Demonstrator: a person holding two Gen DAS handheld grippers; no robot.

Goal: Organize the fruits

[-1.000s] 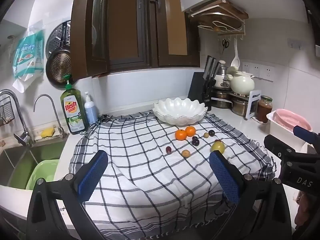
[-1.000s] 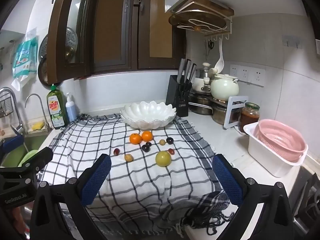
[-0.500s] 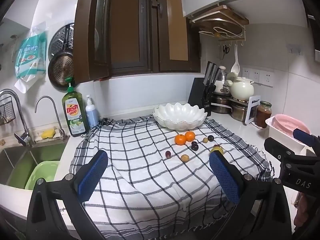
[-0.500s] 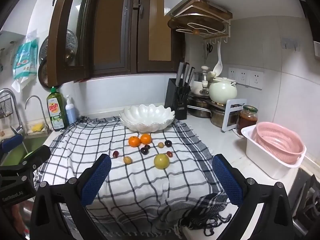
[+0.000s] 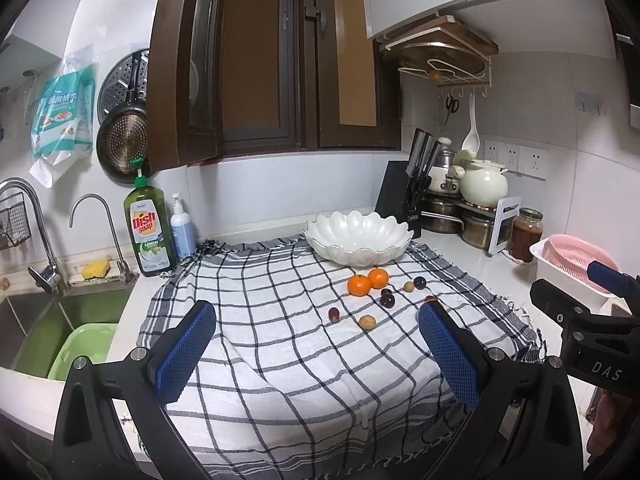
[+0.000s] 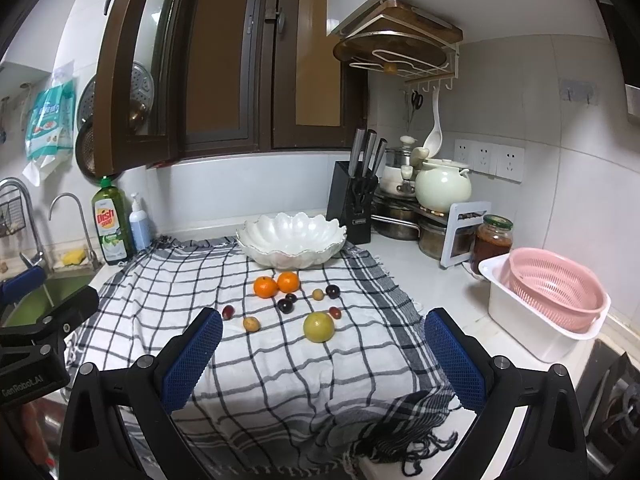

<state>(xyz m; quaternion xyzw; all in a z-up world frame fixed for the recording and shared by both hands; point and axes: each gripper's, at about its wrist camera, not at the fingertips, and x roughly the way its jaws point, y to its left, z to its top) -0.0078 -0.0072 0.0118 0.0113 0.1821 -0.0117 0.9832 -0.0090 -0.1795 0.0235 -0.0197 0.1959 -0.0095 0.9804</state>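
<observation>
Now both grippers hover with fingers wide apart and nothing between them: the left gripper (image 5: 316, 350) and right gripper (image 6: 322, 354) above the checked cloth (image 6: 280, 372) on the bench. Two oranges (image 6: 265, 287), a yellow-green fruit (image 6: 319, 327) and small dark fruits (image 6: 285, 305) lie just before the white bowl (image 6: 291, 244).

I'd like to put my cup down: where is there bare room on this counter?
The near half of the checked cloth, in front of the yellow-green fruit, is bare. So is the cloth's left side toward the dish soap. Fruit clusters before the white bowl.
</observation>
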